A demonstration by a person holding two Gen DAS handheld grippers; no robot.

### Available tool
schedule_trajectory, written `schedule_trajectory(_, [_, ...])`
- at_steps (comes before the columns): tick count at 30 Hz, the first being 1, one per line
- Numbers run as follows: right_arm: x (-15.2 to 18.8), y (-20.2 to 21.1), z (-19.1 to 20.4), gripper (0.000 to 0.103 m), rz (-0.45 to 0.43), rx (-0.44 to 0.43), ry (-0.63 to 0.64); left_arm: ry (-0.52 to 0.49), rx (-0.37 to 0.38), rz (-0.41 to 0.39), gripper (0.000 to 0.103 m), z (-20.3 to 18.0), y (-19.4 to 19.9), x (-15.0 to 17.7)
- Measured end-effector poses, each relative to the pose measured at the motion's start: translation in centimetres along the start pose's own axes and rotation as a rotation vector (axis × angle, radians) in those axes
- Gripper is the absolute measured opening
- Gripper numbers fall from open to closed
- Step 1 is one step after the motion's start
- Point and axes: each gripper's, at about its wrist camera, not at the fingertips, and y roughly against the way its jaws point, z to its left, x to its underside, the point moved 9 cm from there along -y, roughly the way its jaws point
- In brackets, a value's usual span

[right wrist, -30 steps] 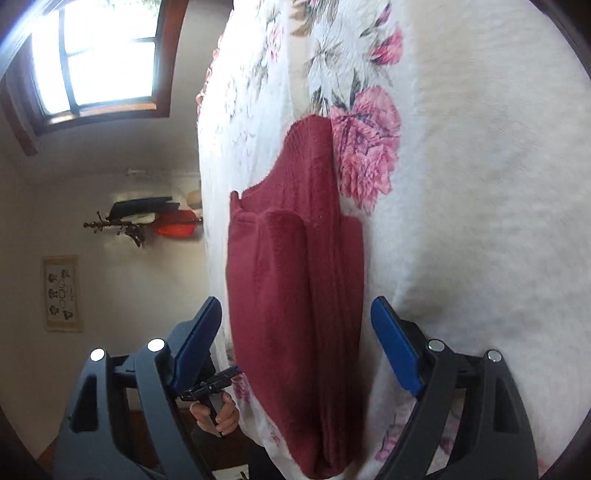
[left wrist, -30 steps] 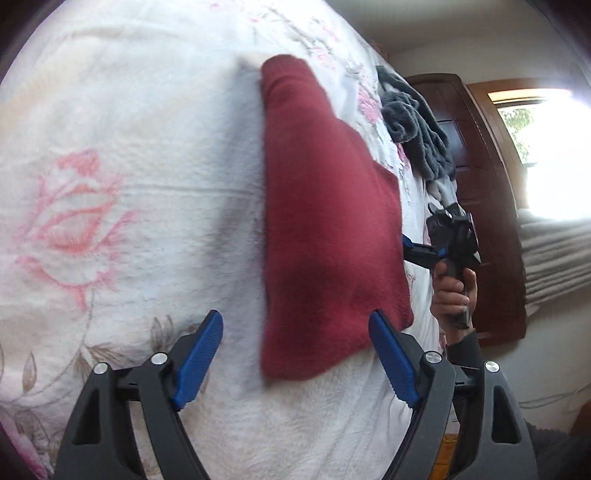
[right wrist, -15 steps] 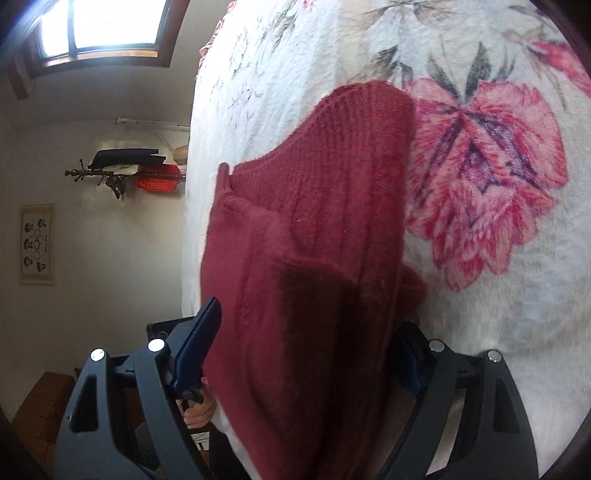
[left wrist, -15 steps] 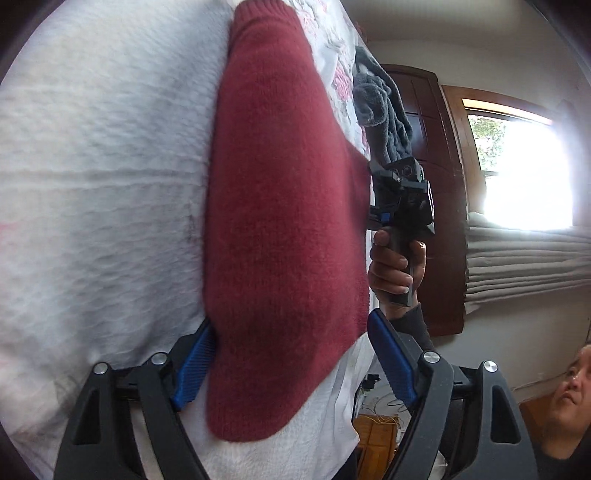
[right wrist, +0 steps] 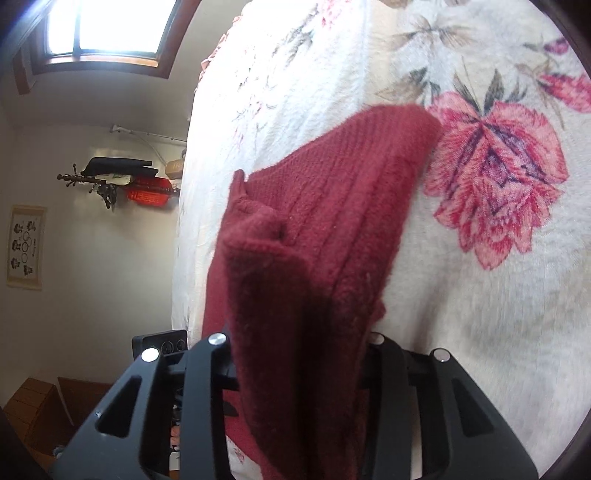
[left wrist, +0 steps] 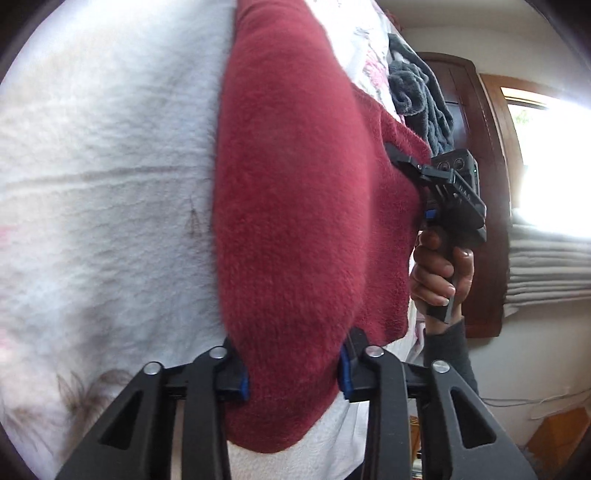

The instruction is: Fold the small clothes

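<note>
Item: one small knitted garment (left wrist: pixel 295 206), dark red, fuzzy, part-folded, lying on a bed under a white blanket (left wrist: pixel 110 184) printed with pink flowers. In the left wrist view it fills the centre of the frame, running from the top edge down to the bottom centre; in the right wrist view (right wrist: pixel 314 258) it runs from the centre down to the bottom edge, with a raised fold of cloth standing up at centre left.

Left claw (left wrist: pixel 293 373): bottom centre of its own view, narrowed onto the garment, a lobe of red knit bulging between the blue pads (cloth squeezed on both sides).

Right claw (right wrist: pixel 299 363): bottom centre of its own view, closed in on a thick bunch of the same garment, which hides the pads. Seen from the left wrist view (left wrist: pixel 397 153) it grips the garment's right-hand edge at centre right, held by a hand (left wrist: pixel 439 273) in a dark sleeve.

Surroundings: grey cloth heap (left wrist: pixel 417 92) on the bed, upper right; dark wooden door (left wrist: pixel 484 184) beyond it; bright window (right wrist: pixel 107 26), upper left; wall rack (right wrist: pixel 118 177) with dark and red items; framed picture (right wrist: pixel 26 247), left edge.
</note>
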Motion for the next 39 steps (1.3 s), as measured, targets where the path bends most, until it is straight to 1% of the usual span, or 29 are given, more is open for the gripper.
schedule_trajectory(4, [0.6,0.6,2.5,0.032,-0.019,0.017,0.016,-0.045,-0.013,-0.023,0.028,-1.6,2.3,0.2])
schedule_trajectory(7, [1.5,1.5,4.8,0.032,-0.031,0.003,0.037,-0.089,-0.016,-0.041,0.027,-3.4,4.6,1.2])
schedule_trajectory(11, [3.9,1.8,8.5,0.032,-0.038,-0.040,0.068,-0.119,-0.011,-0.077,0.027,-4.4,8.2,3.9])
schedule_trajectory(13, [5.6,1.4,10.1,0.032,-0.030,-0.068,0.078,-0.110,-0.002,-0.102,0.027,-4.2,10.0,6.0])
schedule_trajectory(16, [9.1,-0.5,12.1,0.032,0.005,-0.095,0.103,-0.078,0.013,-0.129,0.027,-2.9,11.8,9.7])
schedule_trajectory(18, [11.5,-1.7,12.5,0.032,0.037,-0.103,0.108,-0.059,0.012,-0.141,0.027,-1.4,12.6,12.6])
schedule_trajectory(20, [14.2,-3.6,12.1,0.032,0.074,-0.104,0.112,-0.021,0.010,-0.154,0.027,1.1,13.0,15.3])
schedule_trajectory(22, [16.2,-6.0,10.5,0.032,0.107,-0.073,0.096,0.039,0.001,-0.147,0.028,4.3,12.2,17.3])
schedule_trajectory(23, [17.2,-7.6,9.2,0.034,0.130,-0.043,0.079,0.074,-0.015,-0.139,0.030,6.0,11.6,18.0])
schedule_trajectory(24, [18.1,-8.8,7.9,0.036,0.155,-0.004,0.069,0.118,-0.062,-0.139,0.032,8.2,10.8,18.5])
schedule_trajectory(25, [18.6,-9.6,6.8,0.044,0.166,0.029,0.057,0.137,-0.083,-0.134,0.040,9.4,10.2,18.8])
schedule_trajectory(26, [18.7,-9.5,6.1,0.051,0.158,0.025,0.022,0.155,-0.081,-0.125,0.047,10.0,9.8,19.1])
schedule_trajectory(27, [18.5,-8.7,5.9,0.053,0.139,0.014,-0.016,0.160,-0.085,-0.131,0.049,10.0,10.1,19.2])
schedule_trajectory(28, [18.2,-7.3,5.8,0.058,0.100,0.019,-0.037,0.146,-0.118,-0.145,0.054,9.8,10.8,19.2])
schedule_trajectory(29, [17.8,-5.3,6.0,0.064,0.042,0.034,-0.034,0.116,-0.194,-0.172,0.062,9.4,11.9,19.2])
schedule_trajectory(30, [17.5,-3.2,6.2,0.066,-0.015,0.051,-0.020,0.077,-0.320,-0.221,0.065,9.2,13.7,19.3])
schedule_trajectory(31, [17.4,-1.3,6.4,0.066,-0.063,0.071,-0.005,0.035,-0.393,-0.264,0.066,8.6,15.0,19.4])
schedule_trajectory(32, [17.6,0.4,6.9,0.065,-0.100,0.094,0.024,-0.030,-0.428,-0.310,0.066,7.0,16.3,19.7])
schedule_trajectory(33, [18.1,1.3,7.5,0.064,-0.110,0.106,0.056,-0.074,-0.407,-0.327,0.066,5.6,16.6,20.0])
schedule_trajectory(34, [18.7,1.6,7.9,0.057,-0.104,0.116,0.088,-0.111,-0.361,-0.331,0.066,4.1,16.5,20.4])
schedule_trajectory(35, [19.1,1.3,8.3,0.051,-0.084,0.136,0.122,-0.156,-0.298,-0.324,0.065,2.2,15.8,20.9])
schedule_trajectory(36, [19.4,0.7,8.5,0.048,-0.069,0.163,0.145,-0.188,-0.261,-0.305,0.065,1.4,15.0,21.1])
schedule_trajectory(37, [19.7,-0.1,8.7,0.041,-0.055,0.187,0.156,-0.218,-0.234,-0.278,0.065,0.7,13.7,21.3])
schedule_trajectory(38, [19.5,-1.1,8.5,0.016,-0.041,0.207,0.149,-0.227,-0.230,-0.261,0.064,0.5,12.6,21.1])
schedule_trajectory(39, [19.6,-1.6,8.3,0.006,-0.040,0.221,0.139,-0.215,-0.230,-0.235,0.063,0.9,11.0,20.9])
